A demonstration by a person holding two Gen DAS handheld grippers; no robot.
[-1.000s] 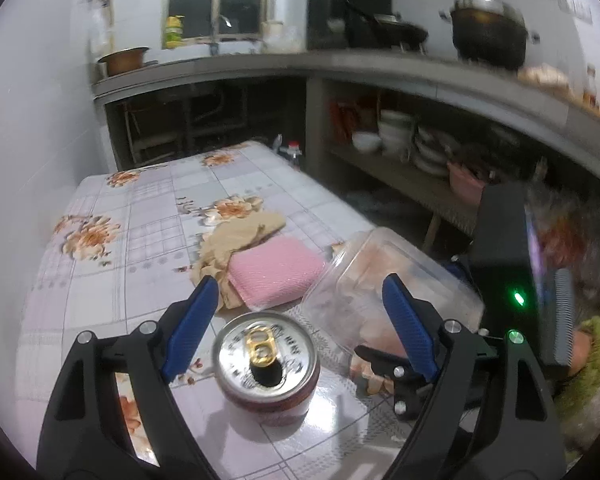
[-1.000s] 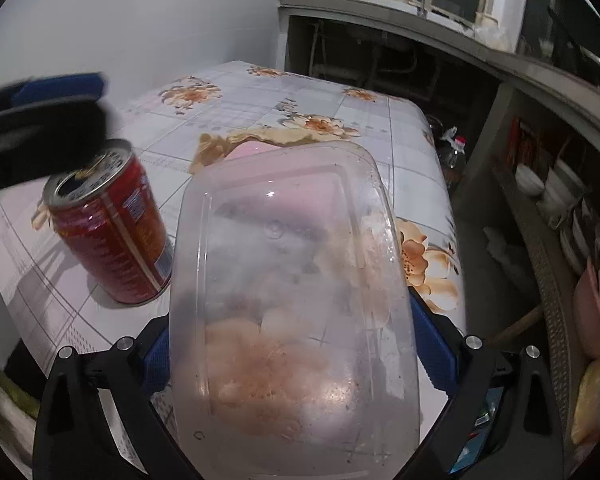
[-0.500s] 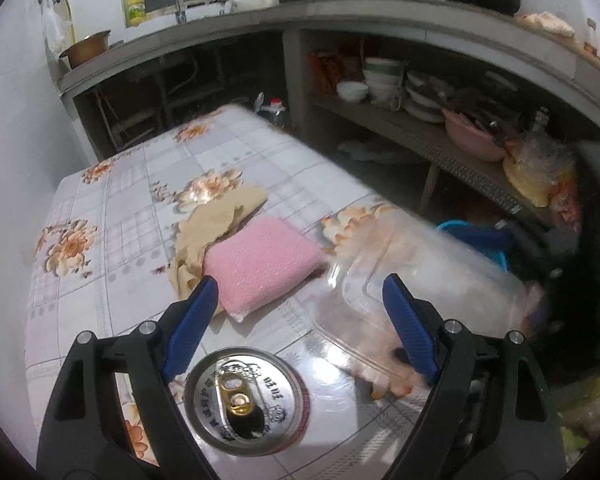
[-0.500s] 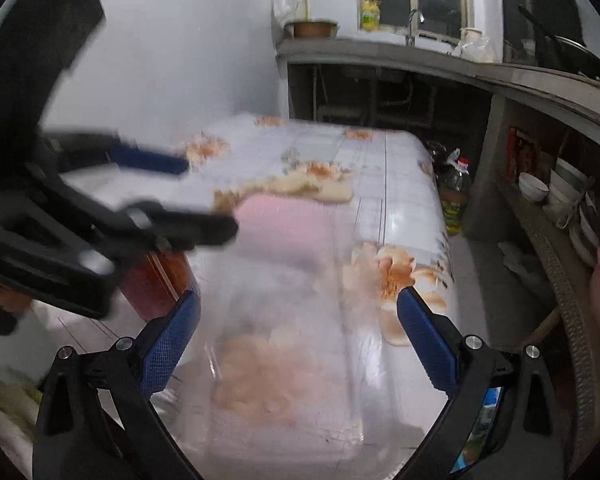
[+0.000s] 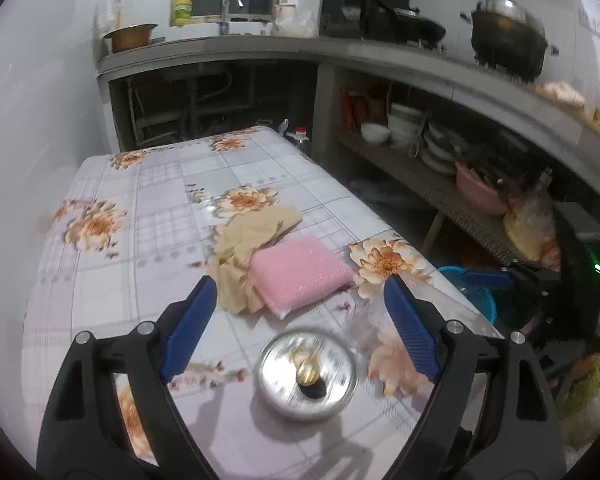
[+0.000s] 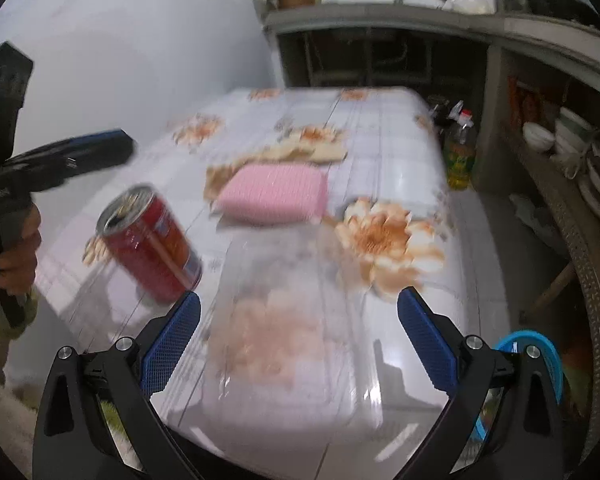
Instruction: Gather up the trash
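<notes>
Your left gripper [image 5: 296, 322] has its fingers spread wide and holds nothing; the red can [image 5: 308, 374] stands on the tabletop [image 5: 156, 208] low in the frame's centre, between them but touching neither. Your right gripper [image 6: 298, 340] is also wide open, its blue fingers [image 6: 170, 338] flanking the blurred clear plastic container [image 6: 284, 344] lying on the tabletop at lower centre; contact with it cannot be told. The pink sponge [image 6: 272, 192] sits mid-frame

Left gripper [image 5: 300, 316] hangs with its blue-padded jaws spread wide, gripping nothing. Right gripper [image 6: 298, 338] is likewise spread wide (blurred). A bare hand [image 6: 14, 254] clasps the left gripper's handle.
</notes>
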